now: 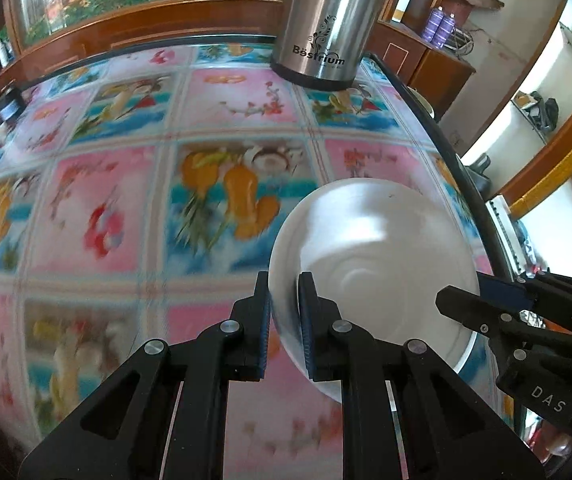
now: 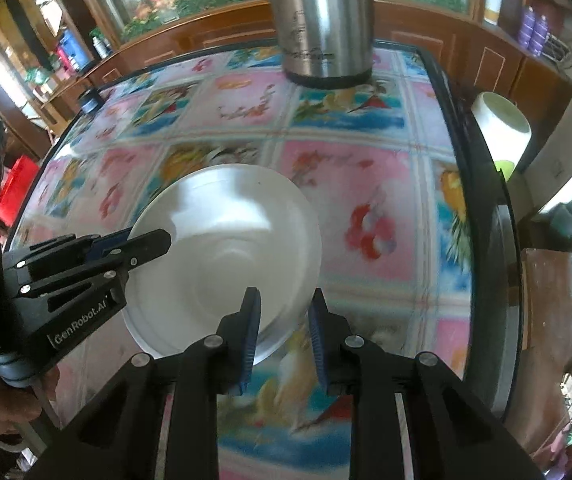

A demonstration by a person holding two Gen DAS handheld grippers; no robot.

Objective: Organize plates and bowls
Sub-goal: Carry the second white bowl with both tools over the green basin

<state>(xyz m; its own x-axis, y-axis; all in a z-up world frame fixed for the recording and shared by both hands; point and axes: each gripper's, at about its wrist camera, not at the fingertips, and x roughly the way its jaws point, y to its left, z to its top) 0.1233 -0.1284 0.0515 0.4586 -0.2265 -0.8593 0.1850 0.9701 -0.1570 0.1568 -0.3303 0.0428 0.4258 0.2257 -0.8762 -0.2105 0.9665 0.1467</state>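
A white bowl is held over the flower-patterned table; it also shows in the right wrist view. My left gripper is shut on the bowl's left rim, one finger outside and one inside; in the right wrist view it comes in from the left. My right gripper straddles the bowl's near right rim with its jaws a little apart, and whether the pads touch the rim is unclear. In the left wrist view it reaches the bowl's right edge.
A tall steel thermos stands at the table's far edge, also in the right wrist view. A small dark jar sits at the far left corner. A white cylinder stands off the table's right edge.
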